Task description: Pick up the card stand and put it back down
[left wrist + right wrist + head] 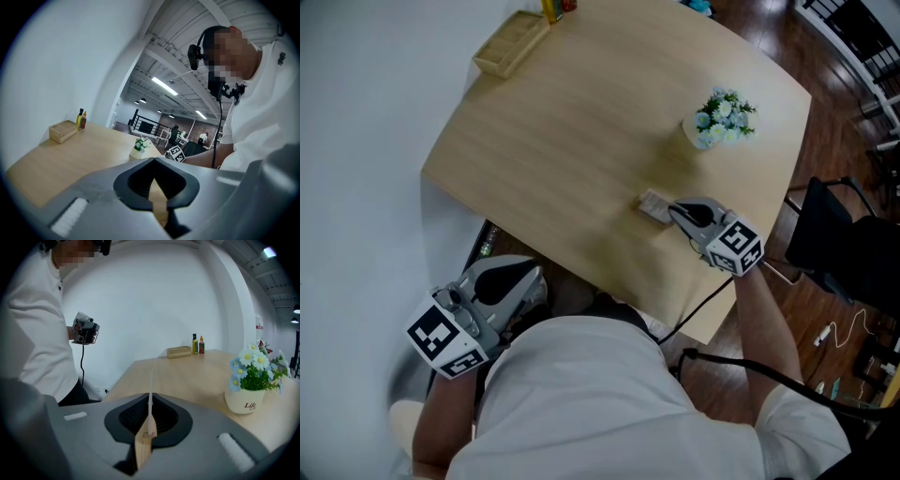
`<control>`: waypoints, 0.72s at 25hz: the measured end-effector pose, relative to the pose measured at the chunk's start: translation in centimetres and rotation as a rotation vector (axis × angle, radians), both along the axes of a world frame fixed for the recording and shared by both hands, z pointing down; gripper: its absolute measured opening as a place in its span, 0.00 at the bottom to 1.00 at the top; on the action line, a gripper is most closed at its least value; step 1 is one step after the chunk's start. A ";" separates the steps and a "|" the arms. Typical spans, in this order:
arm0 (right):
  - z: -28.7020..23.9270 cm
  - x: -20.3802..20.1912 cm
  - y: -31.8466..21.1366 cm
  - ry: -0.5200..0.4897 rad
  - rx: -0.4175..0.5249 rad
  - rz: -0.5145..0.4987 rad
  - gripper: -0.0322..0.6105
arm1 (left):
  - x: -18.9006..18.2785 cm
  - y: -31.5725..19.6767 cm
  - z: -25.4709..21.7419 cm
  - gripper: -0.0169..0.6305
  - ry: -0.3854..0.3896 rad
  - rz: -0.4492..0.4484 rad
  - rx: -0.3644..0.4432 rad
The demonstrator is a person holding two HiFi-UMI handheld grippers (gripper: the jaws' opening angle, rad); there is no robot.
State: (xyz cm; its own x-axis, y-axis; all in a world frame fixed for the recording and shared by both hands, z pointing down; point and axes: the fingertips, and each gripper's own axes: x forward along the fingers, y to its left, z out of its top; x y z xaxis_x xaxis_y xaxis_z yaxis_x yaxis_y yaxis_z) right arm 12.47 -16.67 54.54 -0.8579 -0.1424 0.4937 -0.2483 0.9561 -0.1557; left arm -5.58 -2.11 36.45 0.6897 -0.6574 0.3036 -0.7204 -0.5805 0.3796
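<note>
Holding your left gripper low at your left side, off the near edge of the table, you have its jaws drawn together at the tips with nothing clamped between them; only a sliver of tabletop shows through the slit behind them. Far across the table, at the back left corner, sits a shallow wooden box, with two small bottles just beside it. Right of centre and nearer to you is the card stand, a small wooden base with a thin sheet standing upright in it. Your right gripper is clamped on that base, the wood pinched between the pads. Whether the stand rests on the table or hangs just above it, you cannot tell from here. Beyond it, toward the right edge, stands a white flower pot of pale blue and white blooms.
</note>
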 end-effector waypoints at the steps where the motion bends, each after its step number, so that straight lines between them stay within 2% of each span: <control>1: 0.1 0.1 0.0 -0.001 0.000 0.000 0.08 | 0.0 0.0 0.0 0.03 0.000 -0.001 0.000; 8: 0.1 0.0 0.1 0.005 -0.001 -0.001 0.09 | 0.2 0.3 0.1 0.03 0.002 0.000 -0.003; 11: -0.2 0.0 0.1 0.003 0.006 0.000 0.19 | 0.4 0.4 0.1 0.03 0.005 0.011 -0.003; 18: -3.3 0.7 -0.8 -0.046 0.056 0.120 0.25 | 0.3 0.8 0.1 0.03 0.017 0.062 0.000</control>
State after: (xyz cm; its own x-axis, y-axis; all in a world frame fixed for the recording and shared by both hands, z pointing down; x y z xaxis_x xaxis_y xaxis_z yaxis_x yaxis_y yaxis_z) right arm 13.14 -17.44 51.22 -0.8547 -0.2717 0.4424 -0.3553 0.9274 -0.1168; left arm -5.27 -1.31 36.54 0.7340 -0.6133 0.2917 -0.6766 -0.6239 0.3911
